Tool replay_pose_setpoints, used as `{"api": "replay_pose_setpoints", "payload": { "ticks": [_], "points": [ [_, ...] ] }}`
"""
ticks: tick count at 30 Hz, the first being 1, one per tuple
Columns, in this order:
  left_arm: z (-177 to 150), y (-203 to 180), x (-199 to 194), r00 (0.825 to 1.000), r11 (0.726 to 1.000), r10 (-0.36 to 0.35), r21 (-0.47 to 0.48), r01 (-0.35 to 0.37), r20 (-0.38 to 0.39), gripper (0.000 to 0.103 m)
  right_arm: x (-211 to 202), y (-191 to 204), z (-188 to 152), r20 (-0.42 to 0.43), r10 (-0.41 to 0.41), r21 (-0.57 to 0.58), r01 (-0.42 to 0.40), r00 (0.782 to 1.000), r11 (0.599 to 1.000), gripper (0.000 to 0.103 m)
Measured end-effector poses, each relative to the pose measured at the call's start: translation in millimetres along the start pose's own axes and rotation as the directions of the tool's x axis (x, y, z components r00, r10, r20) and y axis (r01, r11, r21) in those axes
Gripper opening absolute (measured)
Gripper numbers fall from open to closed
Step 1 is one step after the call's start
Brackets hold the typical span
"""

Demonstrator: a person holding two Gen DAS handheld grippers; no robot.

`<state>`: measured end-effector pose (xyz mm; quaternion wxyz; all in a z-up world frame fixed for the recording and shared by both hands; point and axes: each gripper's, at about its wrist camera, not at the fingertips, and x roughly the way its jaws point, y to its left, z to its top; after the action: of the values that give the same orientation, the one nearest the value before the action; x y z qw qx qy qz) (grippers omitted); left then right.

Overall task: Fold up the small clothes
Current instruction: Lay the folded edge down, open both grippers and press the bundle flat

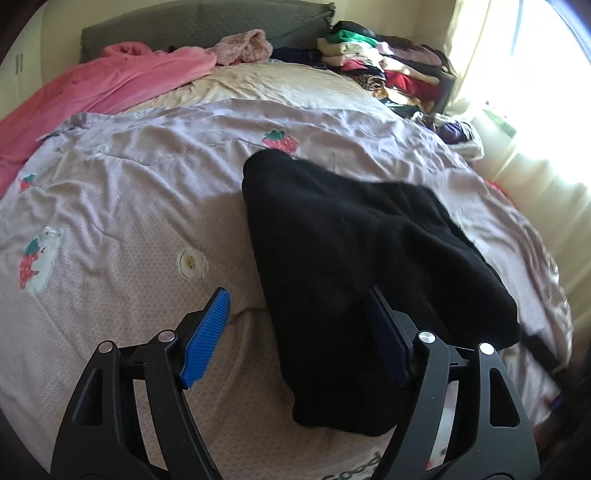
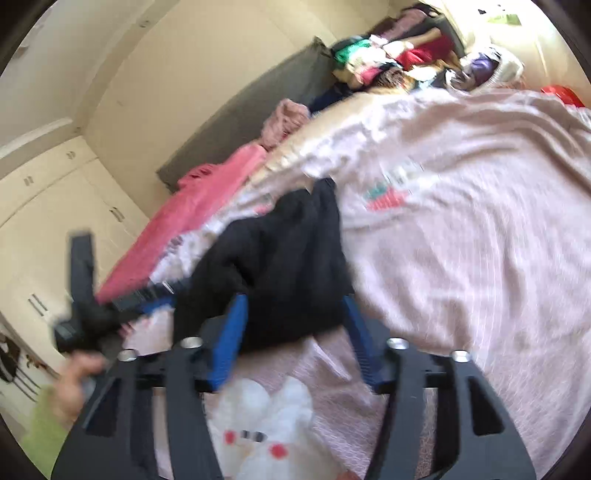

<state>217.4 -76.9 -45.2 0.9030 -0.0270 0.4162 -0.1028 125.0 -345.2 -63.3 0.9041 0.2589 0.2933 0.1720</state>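
The black garment lies crumpled on the lilac strawberry-print bedspread, no label readable. Left gripper and right gripper both gape wide, gripping nothing.

Both wrist views look down close over the bed; sharing the black garment

The bed is covered by a pale lilac quilt printed with strawberries. A black garment lies bunched on the quilt. Beyond the garment, a pink blanket sprawls near the grey headboard, and a heap of mixed clothes sits beside the headboard's far end.
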Motion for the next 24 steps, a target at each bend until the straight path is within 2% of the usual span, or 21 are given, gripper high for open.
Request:
{"api": "replay_pose_setpoints", "payload": {
  "ticks": [2,3,4,7,12,14,16,18,21,24],
  "points": [
    [-3,-1,0,1.000,1.000,-0.009,0.001,0.009,0.007,0.067,5,1,18,-0.012,0.009,-0.004,-0.009,1.000,1.000,0.076],
    [-4,-2,-1,1.000,1.000,-0.010,0.006,0.009,0.008,0.067,11,1,25,-0.035,0.009,0.000,-0.009,0.999,1.000,0.083],
    [-5,-2,-1,1.000,1.000,-0.010,0.013,0.010,0.011,0.067,23,2,33,-0.082,0.008,-0.001,-0.008,0.997,1.000,0.087],
    [-6,-2,-1,1.000,1.000,-0.021,0.011,0.020,0.012,0.067,54,3,46,-0.164,-0.045,-0.030,0.041,0.985,0.999,0.087],
    [-7,-2,-2,0.999,0.999,-0.035,0.014,0.035,0.012,0.067,80,13,54,-0.215,-0.030,-0.049,0.020,0.976,0.999,0.086],
    [-7,-1,-3,0.999,0.999,-0.042,0.015,0.042,0.012,0.067,91,10,55,-0.228,-0.061,-0.050,0.051,0.972,0.997,0.075],
    [-7,-1,-4,0.999,0.999,-0.048,0.014,0.048,0.010,0.067,100,7,55,-0.257,-0.018,-0.022,0.013,0.966,1.000,0.038],
    [-8,-3,-5,0.999,0.999,-0.051,0.017,0.051,0.009,0.067,102,8,55,-0.266,0.000,-0.027,-0.007,0.964,1.000,0.026],
    [-9,-7,-8,0.998,0.997,-0.067,0.029,0.067,0.007,0.067,88,21,61,-0.222,-0.015,-0.108,-0.010,0.975,0.994,0.020],
    [-10,-11,-9,0.996,0.995,-0.090,0.037,0.091,-0.005,0.068,78,21,64,-0.188,-0.041,-0.154,0.012,0.981,0.988,0.020]
  ]
}}
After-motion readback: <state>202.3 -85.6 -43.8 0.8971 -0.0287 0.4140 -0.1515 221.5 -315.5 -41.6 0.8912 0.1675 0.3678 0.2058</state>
